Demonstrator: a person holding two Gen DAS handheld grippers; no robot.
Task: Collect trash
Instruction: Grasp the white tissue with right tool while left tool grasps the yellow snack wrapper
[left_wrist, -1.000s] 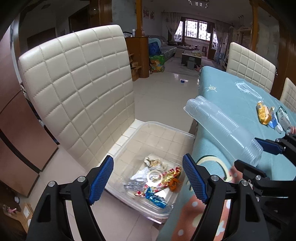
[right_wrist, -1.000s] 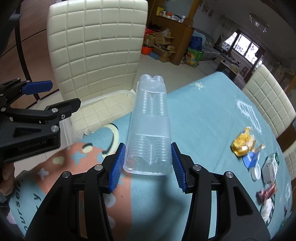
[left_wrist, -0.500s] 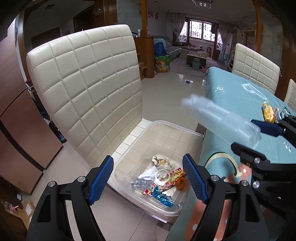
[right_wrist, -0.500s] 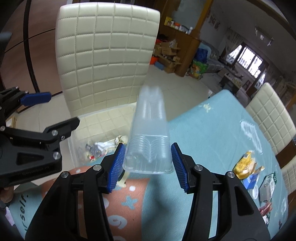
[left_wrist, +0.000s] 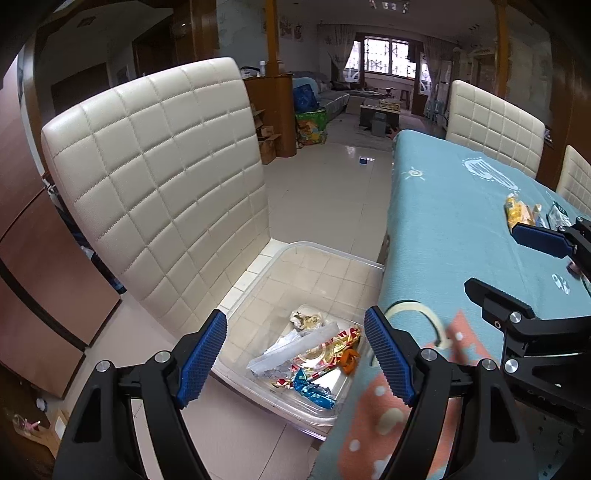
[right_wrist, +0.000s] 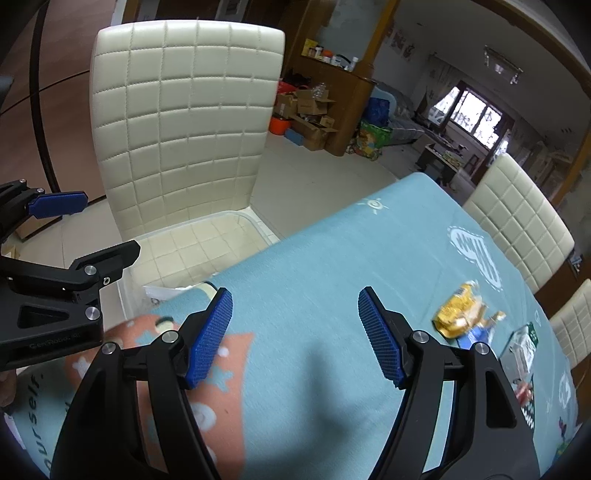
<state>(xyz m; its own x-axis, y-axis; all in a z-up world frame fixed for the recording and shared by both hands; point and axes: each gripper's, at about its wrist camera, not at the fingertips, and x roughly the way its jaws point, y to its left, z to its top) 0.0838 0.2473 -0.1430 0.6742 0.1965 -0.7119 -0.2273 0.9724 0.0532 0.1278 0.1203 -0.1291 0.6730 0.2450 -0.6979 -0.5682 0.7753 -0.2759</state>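
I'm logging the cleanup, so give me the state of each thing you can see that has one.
Left claw: open, empty, above the bin.
Right claw: open, empty, above the table.
Bin: lidless on the chair seat, partly filled with wrappers.
Clear tray: lying in the bin on the wrappers.
Yellow packet: on the table, uncollected.

Two wrist cameras, one corner of the table

Our left view looks down from close above the clear bin on the cream chair, facing the far window; our right view sits over the teal tablecloth, facing along it. We see chair, bin rim, tablecloth and yellow wrapper in both.
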